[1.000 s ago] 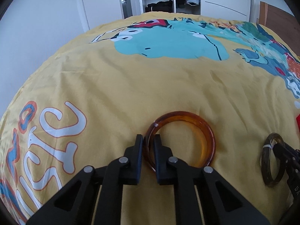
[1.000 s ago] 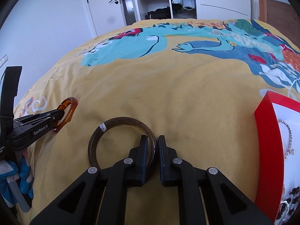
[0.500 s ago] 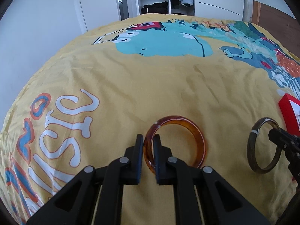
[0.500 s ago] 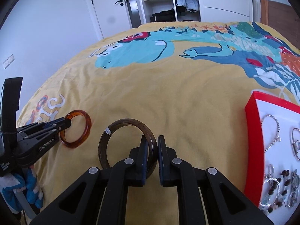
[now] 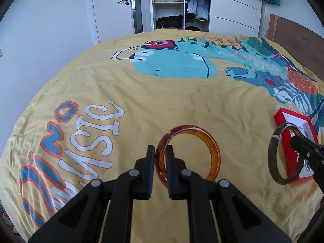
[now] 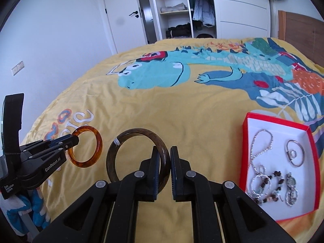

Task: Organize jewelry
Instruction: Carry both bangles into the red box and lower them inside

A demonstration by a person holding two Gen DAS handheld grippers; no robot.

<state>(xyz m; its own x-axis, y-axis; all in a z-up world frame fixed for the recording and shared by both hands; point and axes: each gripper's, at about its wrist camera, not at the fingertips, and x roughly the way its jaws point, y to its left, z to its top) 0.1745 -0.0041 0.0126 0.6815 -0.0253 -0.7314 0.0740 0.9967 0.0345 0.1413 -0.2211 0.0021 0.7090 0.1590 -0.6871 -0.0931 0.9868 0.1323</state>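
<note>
My left gripper [image 5: 160, 151] is shut on the rim of an amber bangle [image 5: 214, 154], held in the air above the yellow bedspread; the same amber bangle [image 6: 97, 139] and left gripper [image 6: 75, 139] show at the left of the right wrist view. My right gripper [image 6: 163, 154] is shut on a dark brown bangle [image 6: 121, 137], also lifted off the bed. That brown bangle [image 5: 272, 158] appears at the right edge of the left wrist view. A red box with a white inside [image 6: 244, 151] lies on the bed to the right, holding several silver and beaded pieces [image 6: 263, 182].
The yellow dinosaur-print bedspread [image 6: 182, 111] fills both views. Behind the bed stand a white door [image 5: 113, 10], an open wardrobe with shelves and hanging clothes [image 5: 172, 4], and a wooden headboard [image 6: 299, 30] at the right.
Both grippers have risen off the bedspread with their bangles still gripped. The red box has come fully into the right wrist view and its corner into the left wrist view.
</note>
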